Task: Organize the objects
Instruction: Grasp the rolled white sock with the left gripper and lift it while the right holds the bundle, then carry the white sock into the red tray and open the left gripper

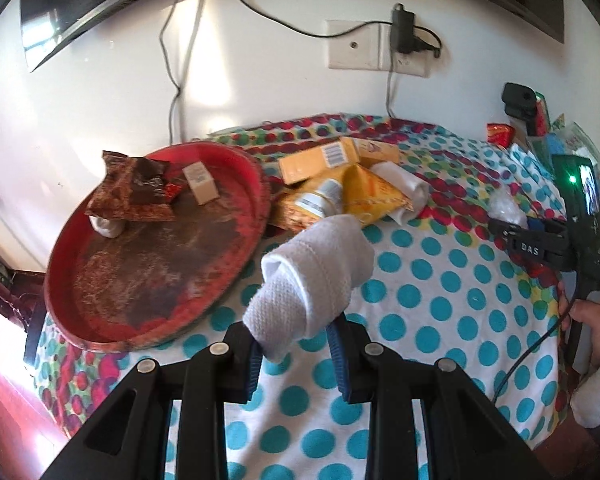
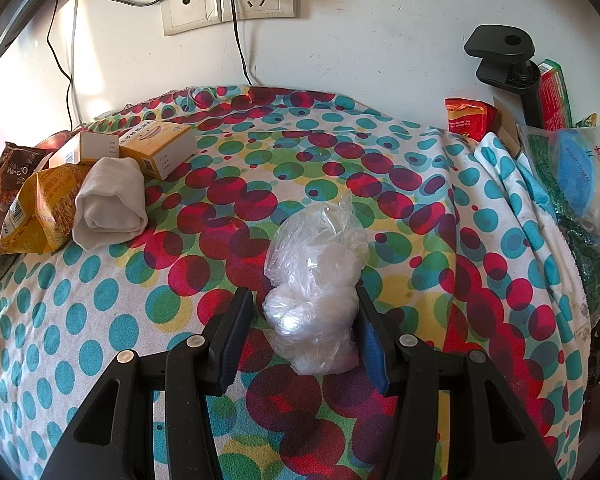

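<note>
My left camera sits just behind my left fingers, looking steeply down and forward across the dotted cloth (image 1: 420,280) toward the wall socket (image 1: 376,46), with the red tray (image 1: 236,160) close on its left. My right camera looks the same way from nearer the socket (image 2: 228,4). Both views share the cloth (image 2: 340,152), the socket, the yellow boxes (image 1: 320,160) (image 2: 160,148) below it and the black clamp (image 1: 518,102) (image 2: 500,56).

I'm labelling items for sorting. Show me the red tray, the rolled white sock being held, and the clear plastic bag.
red tray (image 1: 66,280): left wrist view, on its near-left rim.
rolled white sock (image 1: 316,264): left wrist view, middle of the roll.
clear plastic bag (image 2: 314,276): right wrist view, centre of the bundle.
</note>
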